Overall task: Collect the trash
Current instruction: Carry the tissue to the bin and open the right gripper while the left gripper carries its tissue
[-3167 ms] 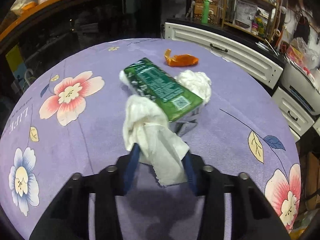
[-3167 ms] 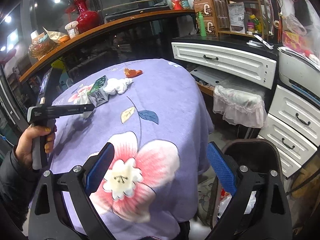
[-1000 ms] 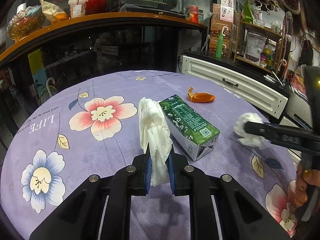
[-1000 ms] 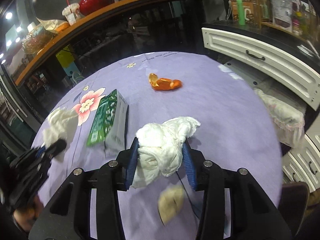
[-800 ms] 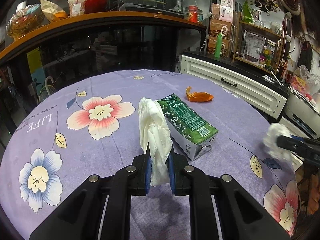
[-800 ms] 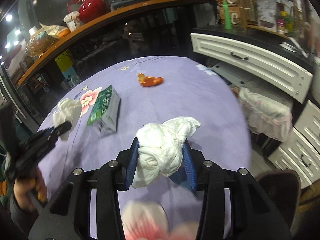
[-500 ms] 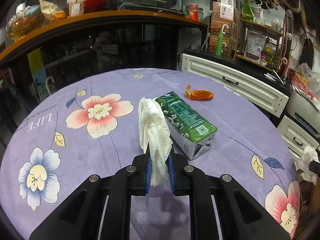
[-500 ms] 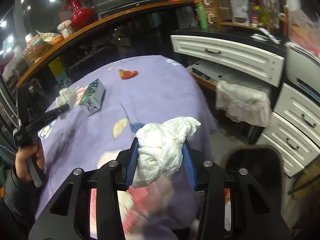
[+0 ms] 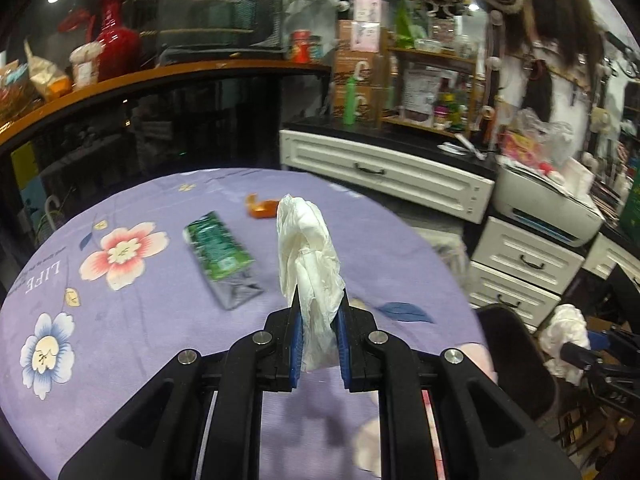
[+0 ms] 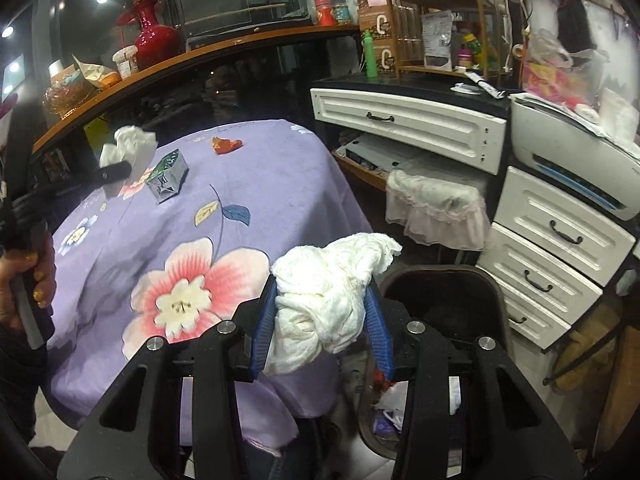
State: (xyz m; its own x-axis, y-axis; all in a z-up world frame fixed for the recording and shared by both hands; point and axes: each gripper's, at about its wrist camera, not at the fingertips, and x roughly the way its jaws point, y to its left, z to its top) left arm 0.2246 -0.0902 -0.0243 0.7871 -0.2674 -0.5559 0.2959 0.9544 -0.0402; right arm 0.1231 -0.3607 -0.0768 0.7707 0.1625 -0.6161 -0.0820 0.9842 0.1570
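My left gripper (image 9: 318, 312) is shut on a crumpled white tissue (image 9: 308, 256) that stands up from its blue pads above the purple flowered tablecloth (image 9: 132, 320). On the cloth lie a green carton (image 9: 218, 250) and an orange wrapper (image 9: 262, 210). My right gripper (image 10: 322, 312) is shut on a bigger white tissue wad (image 10: 328, 292), held past the table's edge beside the dark trash bin (image 10: 440, 304). In the right wrist view the left gripper (image 10: 120, 170) shows at far left with its tissue (image 10: 128, 148), carton (image 10: 168, 176) and wrapper (image 10: 227, 145) behind it.
White drawer cabinets (image 10: 560, 236) and a printer (image 10: 576, 160) stand right of the bin, which holds scraps. A long white drawer unit (image 9: 384, 172) and a wooden counter (image 9: 160, 72) with a red vase back the table. A person's hand (image 10: 28, 280) grips the left tool.
My right gripper has swung with its wad from over the table out to the bin. My left gripper has moved right with its tissue; the carton now lies to its left.
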